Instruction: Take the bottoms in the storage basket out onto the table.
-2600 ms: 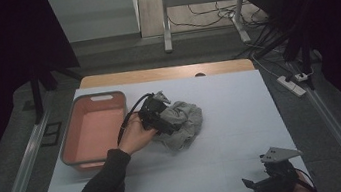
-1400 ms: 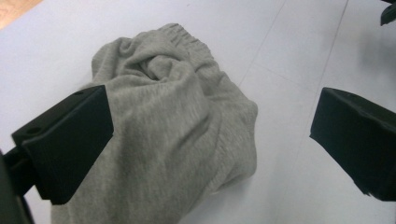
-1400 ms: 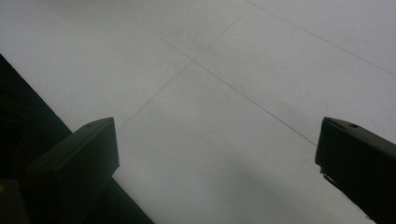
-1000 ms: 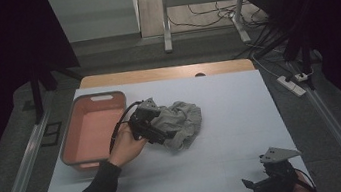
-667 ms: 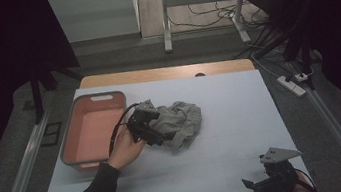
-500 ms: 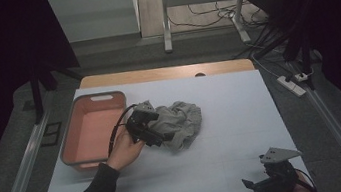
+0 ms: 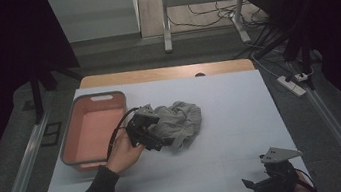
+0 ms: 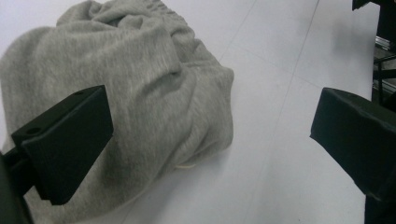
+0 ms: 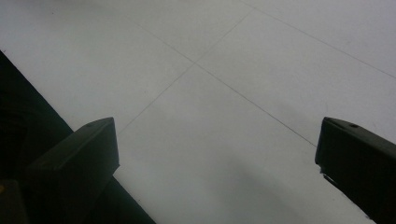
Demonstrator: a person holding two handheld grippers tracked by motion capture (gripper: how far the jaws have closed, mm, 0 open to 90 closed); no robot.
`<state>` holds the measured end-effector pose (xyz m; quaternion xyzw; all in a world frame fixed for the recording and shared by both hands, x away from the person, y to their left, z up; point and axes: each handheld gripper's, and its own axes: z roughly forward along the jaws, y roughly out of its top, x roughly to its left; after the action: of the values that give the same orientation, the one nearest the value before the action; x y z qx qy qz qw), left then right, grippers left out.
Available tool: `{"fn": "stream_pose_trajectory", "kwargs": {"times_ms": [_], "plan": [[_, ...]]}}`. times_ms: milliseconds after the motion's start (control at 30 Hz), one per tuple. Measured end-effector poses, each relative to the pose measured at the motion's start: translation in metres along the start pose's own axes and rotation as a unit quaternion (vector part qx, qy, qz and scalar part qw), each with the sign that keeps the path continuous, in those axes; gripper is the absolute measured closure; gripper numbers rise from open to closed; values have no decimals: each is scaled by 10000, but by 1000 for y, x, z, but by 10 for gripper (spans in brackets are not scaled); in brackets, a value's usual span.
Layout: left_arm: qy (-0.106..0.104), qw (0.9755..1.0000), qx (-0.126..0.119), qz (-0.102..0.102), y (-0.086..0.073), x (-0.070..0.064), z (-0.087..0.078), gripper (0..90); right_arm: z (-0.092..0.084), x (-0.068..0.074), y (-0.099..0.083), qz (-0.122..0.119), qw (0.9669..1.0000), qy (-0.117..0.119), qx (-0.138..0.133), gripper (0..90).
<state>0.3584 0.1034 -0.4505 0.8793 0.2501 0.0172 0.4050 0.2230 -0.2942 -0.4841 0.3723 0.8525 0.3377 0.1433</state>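
High view: one grey garment (image 7: 178,123) bunched mid-table, just right of the one pink basin (image 7: 93,129) by the left edge; the left gripper (image 7: 149,134) has slid back to its near-left side, likely regrasping.
Left gripper view: jaws spread wide, one over the cloth (image 8: 140,93).
Right gripper view: right gripper (image 9: 219,172) released, above the table's (image 9: 243,60) near-right corner.

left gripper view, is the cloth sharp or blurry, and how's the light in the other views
Left gripper view: the cloth is fairly sharp, its knit texture visible, evenly lit, with a soft shadow under its edge. High view: dim, the room around the table nearly black. Right gripper view: a faint shadow on the table, near jaws soft.
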Motion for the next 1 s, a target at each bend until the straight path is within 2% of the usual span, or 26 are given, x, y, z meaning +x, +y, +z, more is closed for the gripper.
{"fn": "stream_pose_trajectory", "kwargs": {"times_ms": [233,733,1000], "plan": [[-81,9999,-68,-73,-3,-2,-7,0,0,0,0,0,10000,-3,-7,0],[16,10000,-45,38,-9,-11,-21,0,1,0,1,-26,10000,0,-3,0],[-18,9999,-120,-10,-13,-15,-26,0,0,0,1,-23,10000,3,-23,0]]}}
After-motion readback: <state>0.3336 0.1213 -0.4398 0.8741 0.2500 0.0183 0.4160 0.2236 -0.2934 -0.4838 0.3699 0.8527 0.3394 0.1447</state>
